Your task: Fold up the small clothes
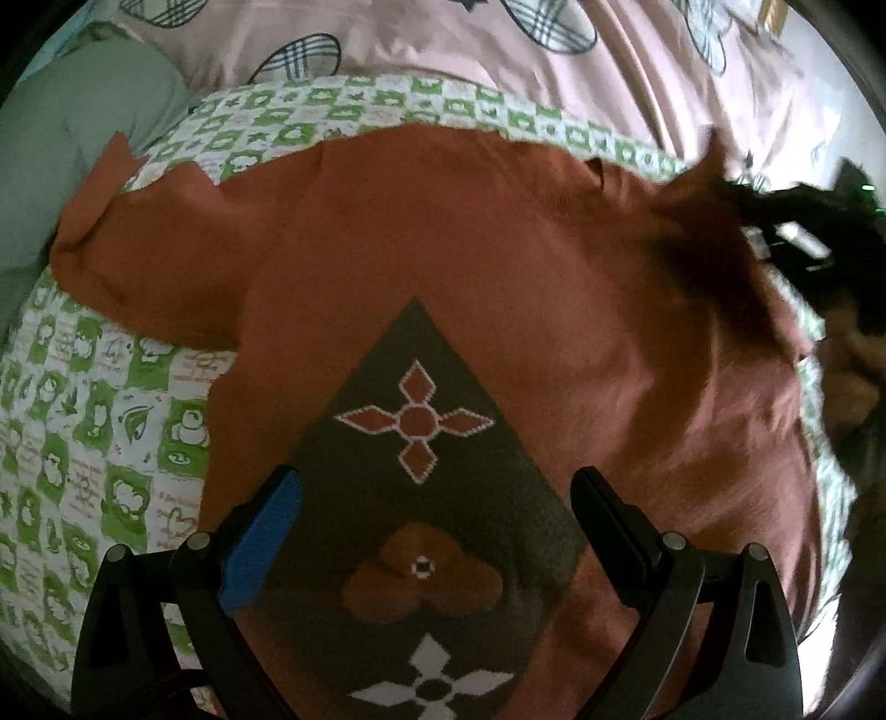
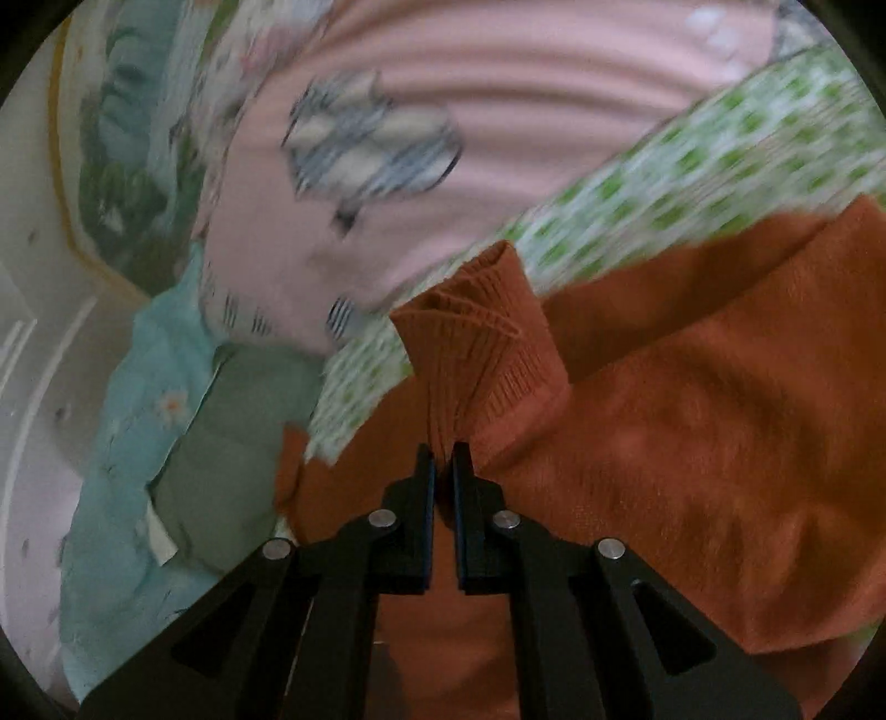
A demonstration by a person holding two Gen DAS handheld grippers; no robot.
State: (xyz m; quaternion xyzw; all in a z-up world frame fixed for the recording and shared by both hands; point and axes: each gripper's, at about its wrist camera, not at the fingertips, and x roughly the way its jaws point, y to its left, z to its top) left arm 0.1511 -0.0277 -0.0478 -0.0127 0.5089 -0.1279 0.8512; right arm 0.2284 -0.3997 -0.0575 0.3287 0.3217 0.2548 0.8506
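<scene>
A rust-orange knit sweater [image 1: 443, 232] with a dark diamond panel of flower motifs [image 1: 415, 421] lies spread on a green-and-white patterned sheet [image 1: 111, 443]. My left gripper [image 1: 437, 498] is open, its fingers hovering over the dark panel, empty. My right gripper [image 2: 443, 454] is shut on the sweater's ribbed sleeve cuff [image 2: 487, 321], which stands lifted above the sweater body [image 2: 692, 415]. The right gripper also shows as a dark blur at the sweater's right sleeve in the left wrist view [image 1: 786, 238]. The other sleeve [image 1: 111, 232] lies out at the left.
A pink bedcover with plaid shapes [image 1: 498, 44] lies beyond the sheet. A grey-green garment [image 1: 66, 138] sits at the far left; it also shows in the right wrist view [image 2: 232, 432] next to light blue floral cloth [image 2: 138, 415].
</scene>
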